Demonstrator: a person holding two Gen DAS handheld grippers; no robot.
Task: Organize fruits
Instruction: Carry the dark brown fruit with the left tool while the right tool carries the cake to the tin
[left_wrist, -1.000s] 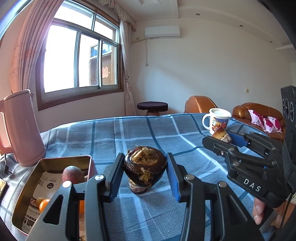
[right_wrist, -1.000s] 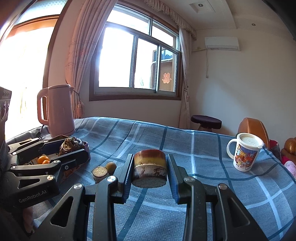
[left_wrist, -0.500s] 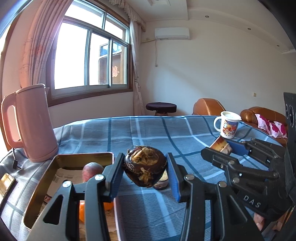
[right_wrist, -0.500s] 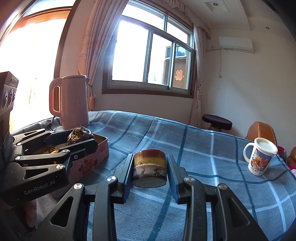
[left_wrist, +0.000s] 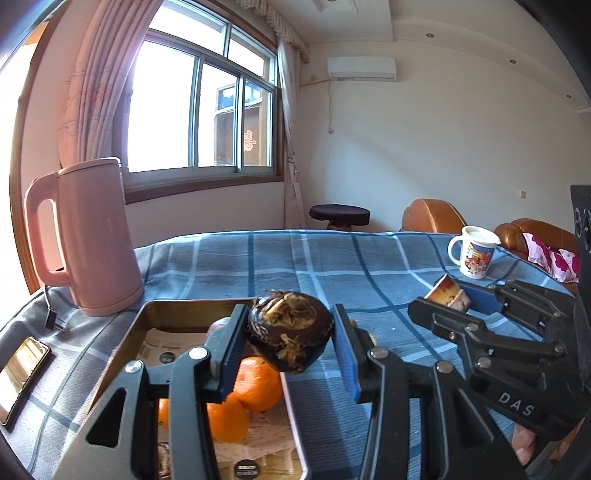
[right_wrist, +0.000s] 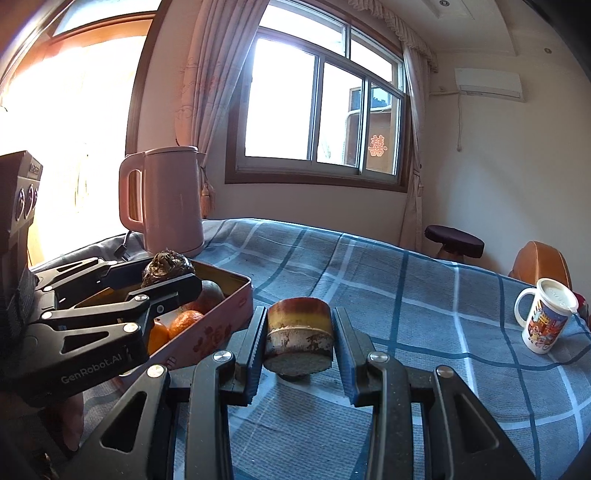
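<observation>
My left gripper (left_wrist: 290, 338) is shut on a dark brown water chestnut (left_wrist: 290, 334) and holds it above the right rim of a pink metal tin (left_wrist: 177, 314). The tin holds oranges (left_wrist: 255, 382) and a reddish fruit (right_wrist: 207, 293). My right gripper (right_wrist: 298, 339) is shut on a short cut sugarcane piece (right_wrist: 298, 332), held above the blue plaid cloth to the right of the tin (right_wrist: 221, 325). The left gripper and its chestnut (right_wrist: 166, 264) also show in the right wrist view; the right gripper with the cane piece (left_wrist: 448, 297) shows in the left wrist view.
A pink kettle (left_wrist: 85, 240) stands behind the tin with its cord. A phone (left_wrist: 20, 373) lies at the left edge. A printed mug (left_wrist: 474, 256) stands at the far right. A stool (left_wrist: 340, 216) and brown sofas are beyond the table.
Both grippers have moved left with their fruit. The left gripper has carried the chestnut from over the cloth to over the tin. The right gripper has come close to the tin's side.
</observation>
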